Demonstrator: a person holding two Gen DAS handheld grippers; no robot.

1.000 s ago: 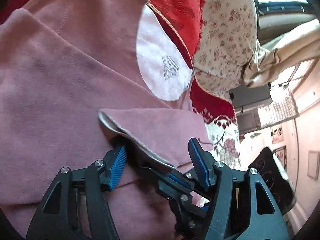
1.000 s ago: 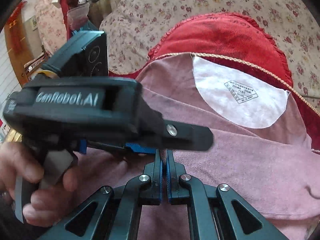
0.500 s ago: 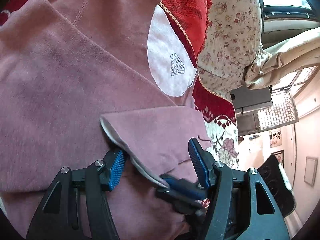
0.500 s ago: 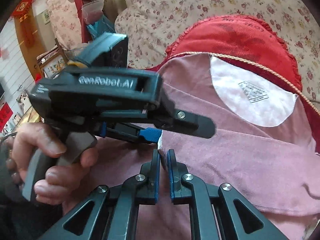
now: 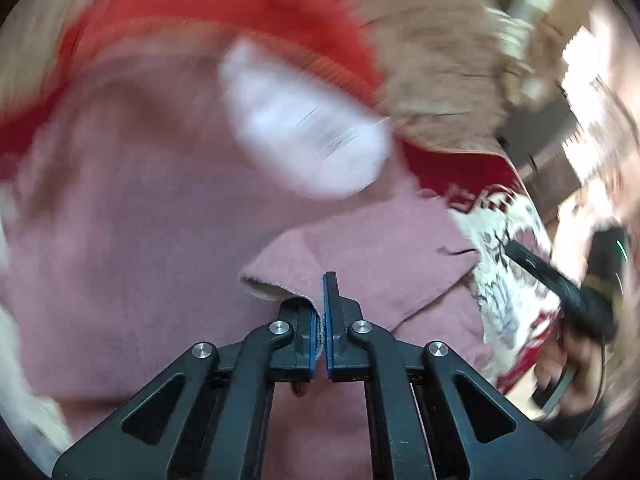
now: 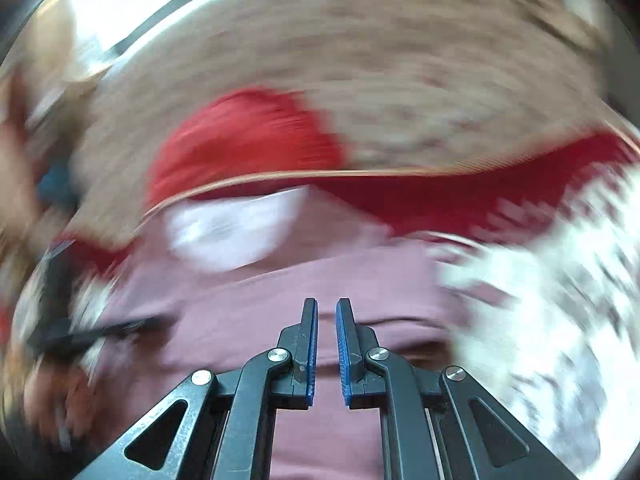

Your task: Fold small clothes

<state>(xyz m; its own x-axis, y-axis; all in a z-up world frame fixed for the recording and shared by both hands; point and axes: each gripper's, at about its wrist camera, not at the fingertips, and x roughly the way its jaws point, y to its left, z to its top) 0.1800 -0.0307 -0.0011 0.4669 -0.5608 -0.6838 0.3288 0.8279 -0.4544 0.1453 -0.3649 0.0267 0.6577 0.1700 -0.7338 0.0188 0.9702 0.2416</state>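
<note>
Red cushion (image 5: 248,12) backs one pink garment (image 5: 120,220), its folded edge clenched by the left gripper (image 5: 319,320), while the right gripper (image 6: 327,344) hangs slightly parted, grasping nothing.

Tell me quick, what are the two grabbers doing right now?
Left gripper: jaws shut on a folded edge of the pink garment.
Right gripper: jaws a narrow gap apart, holding nothing, above the pink garment.

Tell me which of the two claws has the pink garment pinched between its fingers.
The left claw: it is shut on a folded edge of the soft pink garment. The right claw has a narrow, empty gap.
</note>
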